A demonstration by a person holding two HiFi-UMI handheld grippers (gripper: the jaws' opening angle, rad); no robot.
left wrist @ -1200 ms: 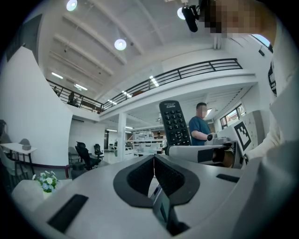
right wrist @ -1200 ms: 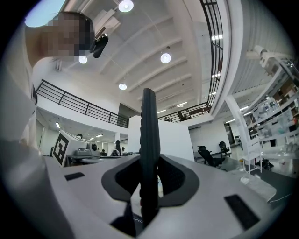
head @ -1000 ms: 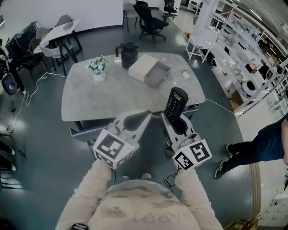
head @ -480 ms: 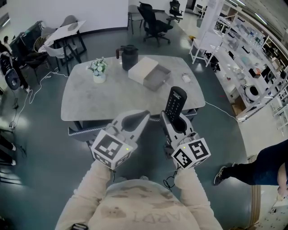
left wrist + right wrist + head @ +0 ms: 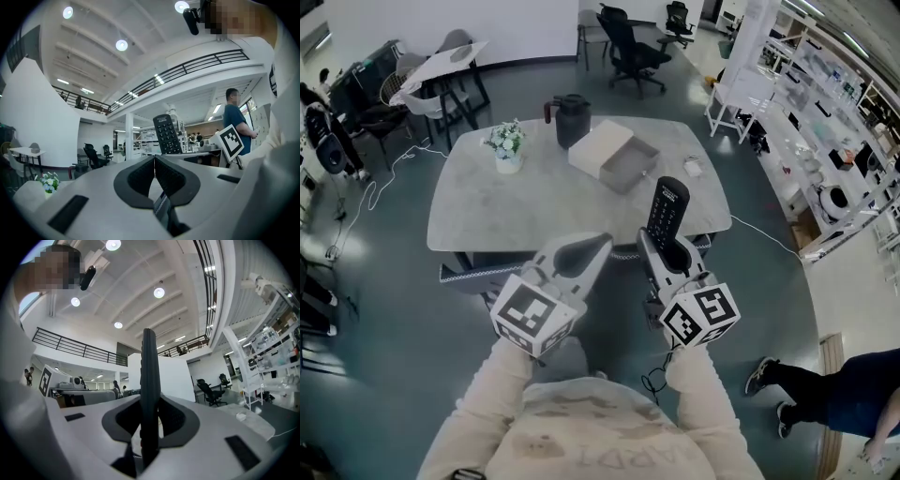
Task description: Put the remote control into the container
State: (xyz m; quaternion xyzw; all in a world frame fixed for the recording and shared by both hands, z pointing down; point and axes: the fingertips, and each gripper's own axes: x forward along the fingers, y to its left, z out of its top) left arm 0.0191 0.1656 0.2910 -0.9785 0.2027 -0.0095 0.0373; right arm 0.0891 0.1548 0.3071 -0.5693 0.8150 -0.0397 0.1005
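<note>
Right tongs (image 5: 664,249) pinch the remote control (image 5: 667,208) by its near end, left tongs (image 5: 592,246) closed and empty; it may tip out before reaching the far container (image 5: 639,165).

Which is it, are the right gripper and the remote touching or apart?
Touching. In the right gripper view the remote stands edge-on in the right gripper, both jaws closed against its sides with no gap.

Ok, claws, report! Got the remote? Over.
Right claw shut on remote control, upright. Left claw shut, empty. Container on table ahead, not reached. Jug beyond it, not blocking.
</note>
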